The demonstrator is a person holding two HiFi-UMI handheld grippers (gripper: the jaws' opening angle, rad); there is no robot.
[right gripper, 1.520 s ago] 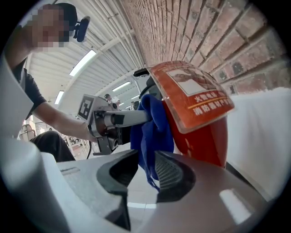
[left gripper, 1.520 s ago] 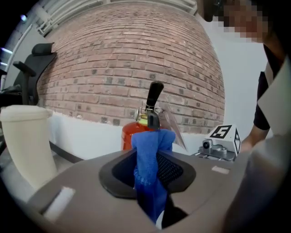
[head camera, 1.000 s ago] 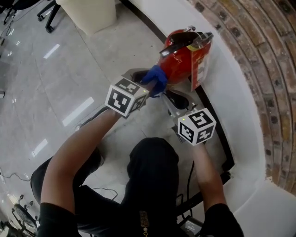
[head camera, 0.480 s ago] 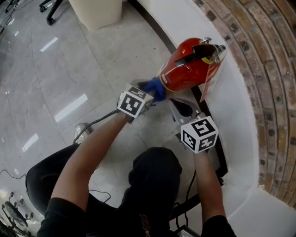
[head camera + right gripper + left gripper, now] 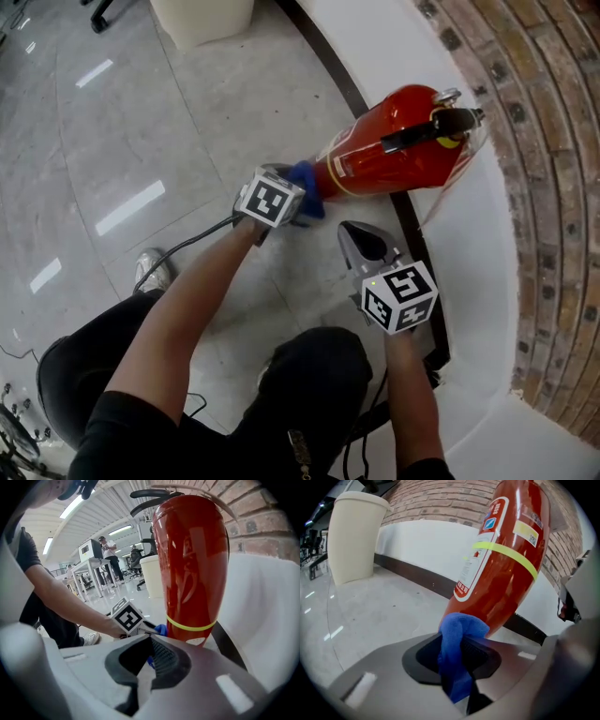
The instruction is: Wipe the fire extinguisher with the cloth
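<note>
The left gripper [image 5: 457, 652] is clamped on a crumpled blue cloth [image 5: 460, 629]. The cloth presses against the lower body of the red cylindrical metal fire extinguisher [image 5: 380, 157], which stands at the far right beside the white curved wall [image 5: 412, 56]. The right gripper [image 5: 149, 662], its jaws together and empty, is held nearer, just right of the cloth.

Red extinguisher [image 5: 394, 155] w/ yellow band [image 5: 506, 555], blue cloth [image 5: 305, 178], brown brick wall [image 5: 553, 187].

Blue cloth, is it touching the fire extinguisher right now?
Touching. Left gripper view shows the blue cloth, in the left claw, pressed against the fire extinguisher.
</note>
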